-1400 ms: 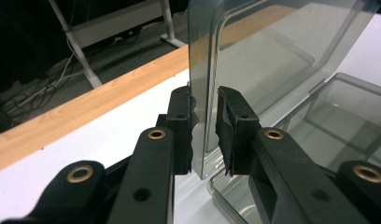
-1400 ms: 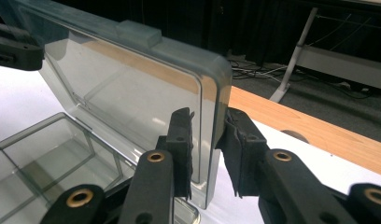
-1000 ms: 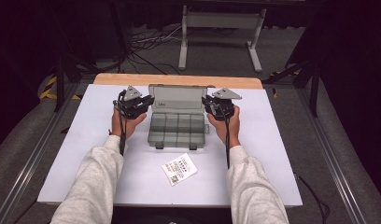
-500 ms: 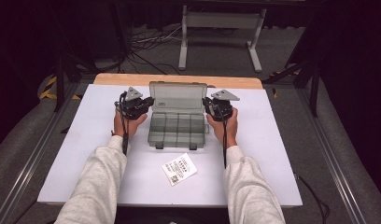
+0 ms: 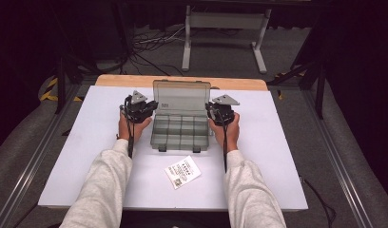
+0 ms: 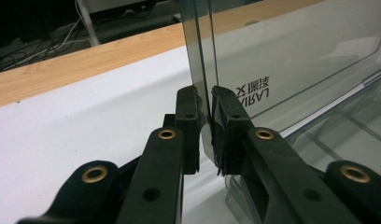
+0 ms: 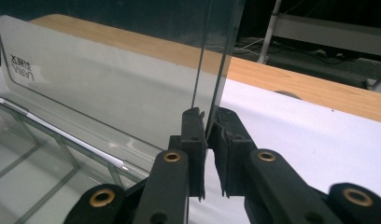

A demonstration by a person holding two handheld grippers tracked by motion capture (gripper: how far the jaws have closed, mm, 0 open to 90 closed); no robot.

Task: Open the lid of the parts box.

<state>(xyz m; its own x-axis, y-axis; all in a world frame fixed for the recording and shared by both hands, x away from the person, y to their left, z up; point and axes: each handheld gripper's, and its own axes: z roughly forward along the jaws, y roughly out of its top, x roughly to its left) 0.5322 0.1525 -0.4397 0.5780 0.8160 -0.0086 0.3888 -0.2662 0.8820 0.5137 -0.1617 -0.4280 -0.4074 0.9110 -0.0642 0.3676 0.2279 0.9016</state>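
Since the earlier frames both hands have barely shifted, but the fingers of each gripper have just been closing, with the lid's side edges between them. Nearest the person, a small printed card (image 5: pixel 182 172) lies flat on the white counter (image 5: pixel 78 156), apart from the work. Beyond it sits the clear compartment box (image 5: pixel 180 134), its long axis running left to right across the counter, latch side toward the person and hinge side away. Its lid (image 5: pixel 181 97) stands upright at the far edge, broad face turned to the person. The left gripper (image 5: pixel 149 107) pinches the lid's left edge; in the left gripper view its fingers (image 6: pixel 186 116) press on the thin pane from both sides. The right gripper (image 5: pixel 212 110) pinches the right edge the same way, fingers (image 7: pixel 193 128) clamped on the pane. Both hands are equally near, one at each end of the lid, so swinging it about the far hinge probably calls for an even, joint motion.
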